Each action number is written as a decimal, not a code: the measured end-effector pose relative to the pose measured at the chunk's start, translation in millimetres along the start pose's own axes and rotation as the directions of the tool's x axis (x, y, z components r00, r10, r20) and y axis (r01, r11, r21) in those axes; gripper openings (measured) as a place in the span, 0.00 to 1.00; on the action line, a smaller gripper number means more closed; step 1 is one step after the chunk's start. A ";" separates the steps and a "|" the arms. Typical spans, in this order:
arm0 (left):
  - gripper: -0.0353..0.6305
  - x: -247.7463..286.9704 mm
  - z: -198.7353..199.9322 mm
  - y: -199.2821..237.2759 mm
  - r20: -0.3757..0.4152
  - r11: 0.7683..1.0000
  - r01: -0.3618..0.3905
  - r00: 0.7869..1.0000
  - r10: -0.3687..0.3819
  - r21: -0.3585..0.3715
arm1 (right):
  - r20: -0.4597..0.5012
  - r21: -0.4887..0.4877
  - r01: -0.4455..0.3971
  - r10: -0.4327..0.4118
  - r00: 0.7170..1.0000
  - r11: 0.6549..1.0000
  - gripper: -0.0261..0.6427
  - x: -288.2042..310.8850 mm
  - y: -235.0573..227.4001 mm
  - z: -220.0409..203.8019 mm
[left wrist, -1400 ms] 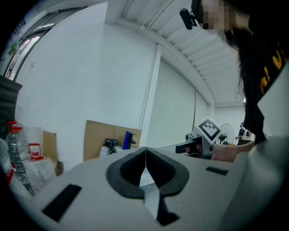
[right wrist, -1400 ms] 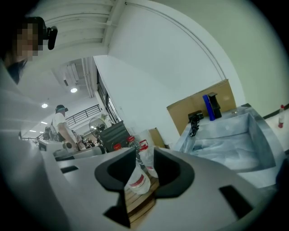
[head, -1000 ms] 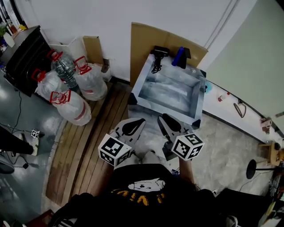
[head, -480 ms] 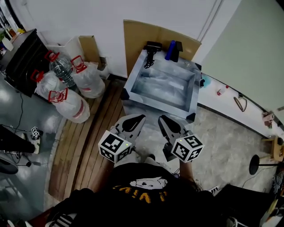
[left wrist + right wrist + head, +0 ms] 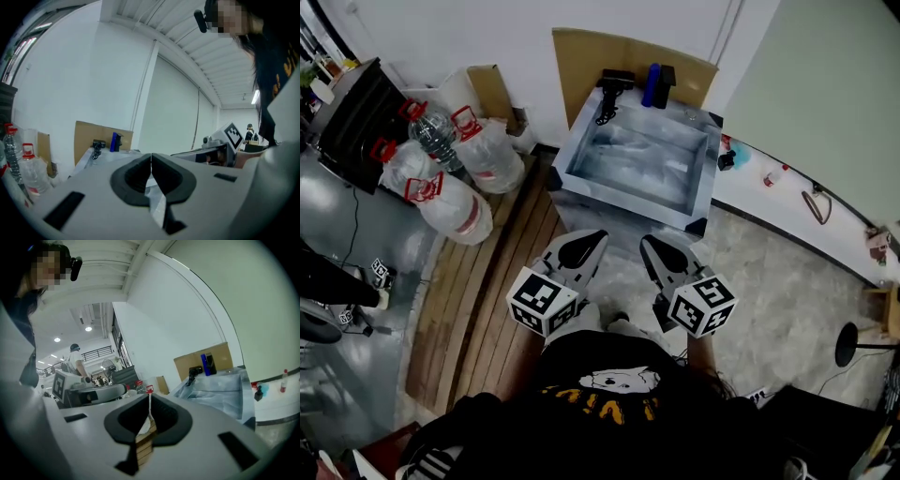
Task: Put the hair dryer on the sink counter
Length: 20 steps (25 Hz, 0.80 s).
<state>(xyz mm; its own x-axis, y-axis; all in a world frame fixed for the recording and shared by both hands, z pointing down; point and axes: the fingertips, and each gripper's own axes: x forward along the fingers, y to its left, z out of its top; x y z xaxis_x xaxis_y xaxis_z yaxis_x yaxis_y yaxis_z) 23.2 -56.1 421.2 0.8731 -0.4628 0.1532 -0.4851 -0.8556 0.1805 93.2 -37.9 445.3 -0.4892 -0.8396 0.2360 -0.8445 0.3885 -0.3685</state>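
The black hair dryer [image 5: 614,84] lies with its cord on the far rim of the grey sink counter [image 5: 623,203], against the cardboard. It also shows small in the left gripper view [image 5: 97,144] and the right gripper view [image 5: 194,371]. My left gripper [image 5: 596,238] [image 5: 151,158] is held close to my body, short of the counter, shut and empty. Beside it, my right gripper [image 5: 649,242] [image 5: 149,400] is closing, its jaw tips meeting with nothing between them. Both are well apart from the dryer.
A blue bottle [image 5: 651,84] and a dark box [image 5: 667,85] stand beside the dryer. Several big water jugs [image 5: 448,202] and a black cabinet [image 5: 347,117] are at the left. Wooden planks [image 5: 483,309] run underfoot. A white ledge [image 5: 787,211] with small items runs along the right wall.
The head view has shifted, so the sink counter sits a little higher and further left in frame. Both grippers stay in front of my body, side by side.
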 end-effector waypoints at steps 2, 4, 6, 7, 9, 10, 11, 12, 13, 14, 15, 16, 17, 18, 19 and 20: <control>0.07 2.2 0.5 -7.5 0.007 1.000 -0.009 1.000 0.009 0.002 | -0.002 0.000 -0.013 0.013 1.000 1.000 0.06 -5.9 -2.1 -0.7; 0.07 3.3 0.4 -12.8 0.014 1.000 -0.021 1.000 0.021 0.002 | -0.001 -0.001 -0.024 0.024 1.000 1.000 0.06 -10.3 -4.3 -1.0; 0.06 3.8 -2.1 -17.4 0.009 0.999 -0.033 0.999 0.033 -0.001 | -0.001 -0.005 -0.030 0.030 1.000 1.000 0.06 -14.2 -6.9 -1.6; 0.07 3.8 -3.4 -19.8 0.006 0.999 -0.036 0.999 0.036 -0.002 | -0.002 -0.007 -0.032 0.032 0.999 0.999 0.06 -16.0 -8.0 -2.3; 0.06 4.1 -2.7 -24.1 0.015 0.999 -0.041 0.999 0.041 0.005 | -0.005 -0.009 -0.034 0.034 0.999 0.999 0.05 -19.1 -9.4 -4.2; 0.06 4.0 -2.1 -25.7 0.018 0.999 -0.044 0.999 0.043 0.009 | -0.006 -0.009 -0.036 0.036 0.999 0.999 0.05 -20.2 -9.7 -5.0; 0.07 3.8 -1.3 -27.0 0.021 0.999 -0.045 0.999 0.045 0.012 | -0.006 -0.008 -0.038 0.038 0.999 0.999 0.05 -21.0 -9.9 -5.4; 0.07 3.5 -0.5 -27.7 0.022 0.999 -0.047 0.999 0.047 0.014 | -0.006 -0.009 -0.040 0.040 0.999 0.999 0.05 -21.6 -9.7 -5.3; 0.06 3.3 0.1 -28.0 0.022 0.999 -0.050 0.999 0.050 0.016 | -0.005 -0.010 -0.041 0.041 0.999 0.999 0.05 -22.0 -9.5 -4.8; 0.07 3.2 0.6 -28.3 0.021 0.998 -0.052 0.998 0.052 0.017 | -0.003 -0.011 -0.043 0.043 0.999 0.999 0.05 -22.5 -9.3 -4.0; 0.06 3.4 0.9 -28.7 0.019 0.998 -0.054 0.998 0.053 0.019 | -0.001 -0.012 -0.045 0.045 0.999 0.999 0.05 -22.9 -9.2 -3.1; 0.07 3.9 1.6 -29.6 0.019 0.998 -0.053 0.998 0.053 0.022 | 0.001 -0.012 -0.046 0.046 0.999 0.999 0.05 -23.2 -9.5 -2.5; 0.07 4.8 3.0 -30.9 0.021 0.998 -0.052 0.998 0.051 0.026 | 0.002 -0.012 -0.048 0.048 0.999 0.999 0.05 -23.4 -9.9 -2.1; 0.06 5.4 3.8 -31.9 0.023 0.998 -0.051 0.998 0.050 0.029 | 0.001 -0.013 -0.049 0.049 0.999 0.999 0.05 -23.5 -10.3 -2.0; 0.07 5.6 3.3 -32.2 0.022 0.998 -0.052 0.998 0.052 0.029 | 0.000 -0.014 -0.051 0.051 0.999 0.999 0.05 -23.5 -10.5 -2.3; 0.07 5.6 2.1 -32.0 0.020 0.998 -0.055 0.998 0.055 0.028 | -0.001 -0.014 -0.053 0.053 0.999 0.999 0.05 -23.3 -10.4 -2.9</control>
<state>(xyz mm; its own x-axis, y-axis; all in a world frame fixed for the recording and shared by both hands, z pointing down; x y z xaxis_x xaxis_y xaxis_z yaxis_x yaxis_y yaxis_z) 43.7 -31.8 414.3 0.8460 -0.5134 0.1439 -0.5311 -0.8349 0.1442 112.8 -21.2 446.3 -0.5334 -0.8175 0.2173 -0.8206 0.4377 -0.3675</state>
